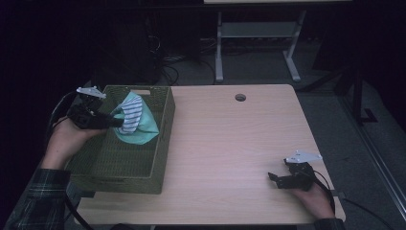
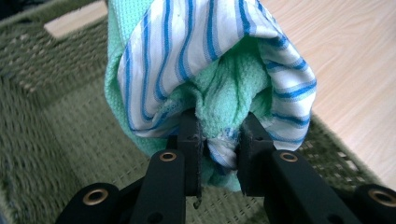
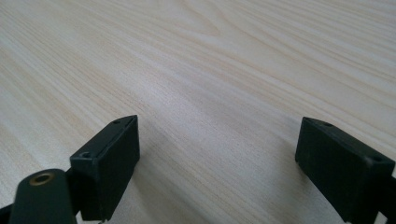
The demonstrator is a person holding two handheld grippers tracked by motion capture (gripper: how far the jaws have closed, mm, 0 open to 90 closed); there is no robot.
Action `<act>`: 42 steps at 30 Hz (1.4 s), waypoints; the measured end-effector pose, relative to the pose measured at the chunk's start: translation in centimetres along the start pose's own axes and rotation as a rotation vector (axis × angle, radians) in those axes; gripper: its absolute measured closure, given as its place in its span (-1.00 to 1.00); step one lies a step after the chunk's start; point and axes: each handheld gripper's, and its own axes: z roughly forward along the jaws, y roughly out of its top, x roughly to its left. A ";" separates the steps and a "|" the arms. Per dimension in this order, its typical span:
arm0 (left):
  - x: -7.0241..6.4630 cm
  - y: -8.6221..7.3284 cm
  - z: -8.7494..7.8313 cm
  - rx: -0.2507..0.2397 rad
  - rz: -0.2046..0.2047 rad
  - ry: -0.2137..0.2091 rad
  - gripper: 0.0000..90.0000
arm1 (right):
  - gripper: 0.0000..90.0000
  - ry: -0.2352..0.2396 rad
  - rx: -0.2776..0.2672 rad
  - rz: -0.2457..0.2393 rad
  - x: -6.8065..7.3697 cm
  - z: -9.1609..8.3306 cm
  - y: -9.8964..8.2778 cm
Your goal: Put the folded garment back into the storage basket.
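The left gripper (image 1: 115, 121) holds a bundle of cloth (image 1: 135, 120), a mint-green towel wrapped with a blue-and-white striped one, its jaws pinched tight on the gathered folds. The bundle hangs above the inside of the green woven basket (image 1: 119, 179), which sits on the left part of the wooden counter (image 1: 230, 143); from the left gripper view the cloth (image 2: 210, 74) bulges out past both jaws over the basket's floor (image 2: 70, 126). The right gripper (image 1: 274, 178) rests low near the counter's right front corner, jaws spread wide with nothing between them, bare wood (image 3: 210, 70) beneath.
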 end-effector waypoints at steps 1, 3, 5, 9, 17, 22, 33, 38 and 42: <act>0.2 -0.2 0.2 0.003 -0.007 0.001 0.64 | -0.70 0.000 0.000 0.000 0.0 0.0 0.0; 0.5 -0.6 0.6 0.007 -0.021 0.003 0.64 | -0.70 0.000 0.000 0.000 0.0 0.0 0.0; 0.8 -1.0 1.1 0.015 -0.030 -0.001 0.64 | -0.70 0.000 0.001 0.000 0.0 0.0 0.0; 1.2 -1.8 2.3 0.028 -0.058 -0.007 0.64 | -0.70 0.000 0.001 0.000 0.0 0.0 0.0; 2.3 -3.4 4.7 0.047 -0.109 -0.010 0.63 | -0.70 0.000 0.001 0.001 0.0 0.0 0.0; 2.6 -4.3 6.3 0.067 -0.120 -0.010 0.63 | -0.70 0.000 0.001 0.000 0.0 0.0 0.0; 2.6 -6.1 9.6 0.098 -0.136 -0.003 0.62 | -0.70 0.000 0.000 0.000 0.0 0.0 0.0; 2.4 -6.6 10.5 0.110 -0.126 0.001 0.60 | -0.70 0.000 0.001 0.000 0.0 0.0 0.0; 2.2 -6.8 10.8 0.115 -0.129 0.004 0.59 | -0.70 0.000 0.000 0.000 0.0 0.0 0.0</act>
